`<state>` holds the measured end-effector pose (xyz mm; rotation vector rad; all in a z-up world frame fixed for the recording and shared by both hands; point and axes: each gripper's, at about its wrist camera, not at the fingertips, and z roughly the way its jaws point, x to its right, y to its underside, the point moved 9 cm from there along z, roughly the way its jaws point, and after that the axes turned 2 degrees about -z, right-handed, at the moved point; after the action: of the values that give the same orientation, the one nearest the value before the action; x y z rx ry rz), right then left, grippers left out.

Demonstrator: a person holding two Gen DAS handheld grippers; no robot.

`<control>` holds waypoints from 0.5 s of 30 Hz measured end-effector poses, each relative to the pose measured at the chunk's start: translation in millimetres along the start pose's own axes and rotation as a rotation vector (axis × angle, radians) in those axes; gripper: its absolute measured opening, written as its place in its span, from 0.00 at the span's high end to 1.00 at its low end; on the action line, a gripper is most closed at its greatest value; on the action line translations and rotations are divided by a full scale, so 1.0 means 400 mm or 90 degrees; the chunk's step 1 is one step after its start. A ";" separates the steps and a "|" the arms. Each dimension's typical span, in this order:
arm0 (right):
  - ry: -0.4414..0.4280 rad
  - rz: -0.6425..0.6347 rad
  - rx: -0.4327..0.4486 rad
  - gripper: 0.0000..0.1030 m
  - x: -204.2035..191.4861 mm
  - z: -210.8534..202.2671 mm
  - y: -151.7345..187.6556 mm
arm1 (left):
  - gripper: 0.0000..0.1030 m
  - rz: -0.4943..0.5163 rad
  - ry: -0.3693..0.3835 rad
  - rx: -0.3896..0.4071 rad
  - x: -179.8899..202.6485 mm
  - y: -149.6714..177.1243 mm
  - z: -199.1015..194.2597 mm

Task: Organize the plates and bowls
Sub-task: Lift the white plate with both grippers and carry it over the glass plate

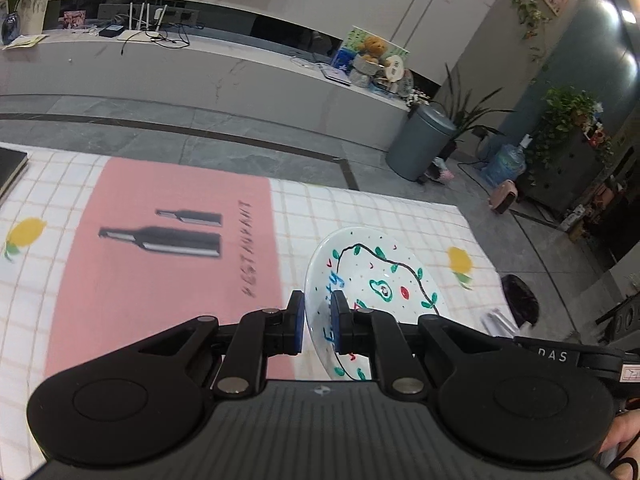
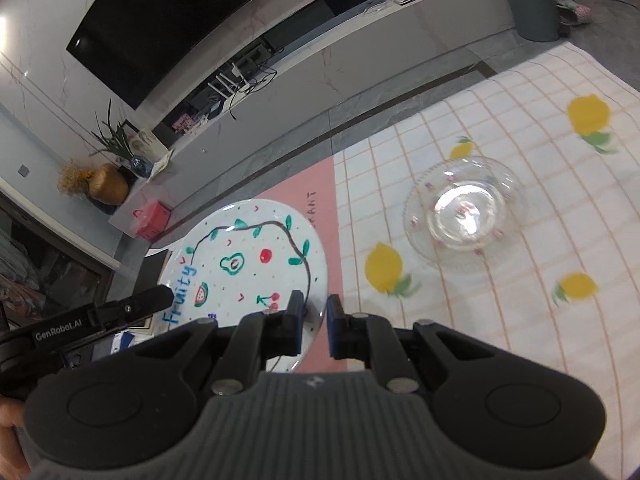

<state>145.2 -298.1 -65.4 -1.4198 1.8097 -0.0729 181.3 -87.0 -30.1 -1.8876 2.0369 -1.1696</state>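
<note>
Left wrist view: the left gripper [image 1: 318, 322] pinches the rim of the painted plate [image 1: 384, 280], and the right gripper [image 2: 315, 322] pinches the other rim. The plate is up in the air over the tablecloth [image 2: 520, 320]. It is round, white and shiny, with a watermelon, cherries and the word "Fruity". A see-through glass bowl [image 2: 464, 210] sits on a glass plate [image 2: 420, 236] on the checked cloth with lemons.

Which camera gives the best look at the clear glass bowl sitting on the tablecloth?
The right wrist view. The glass bowl shows whole there, resting on a glass plate on the tablecloth, slightly blurred. The left wrist view does not show it at all.
</note>
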 end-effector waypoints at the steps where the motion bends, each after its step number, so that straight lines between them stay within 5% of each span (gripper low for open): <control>1: 0.001 0.002 0.004 0.91 0.007 -0.024 0.011 | 0.86 0.002 0.004 -0.003 0.018 0.014 -0.008; 15: 0.049 0.041 0.014 0.90 0.212 -0.217 0.151 | 0.86 -0.020 0.027 -0.053 0.172 0.230 0.025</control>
<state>41.3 -383.0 -84.6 -1.3589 1.9109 -0.1153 99.4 -160.4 -65.0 -1.9565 2.1167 -1.1586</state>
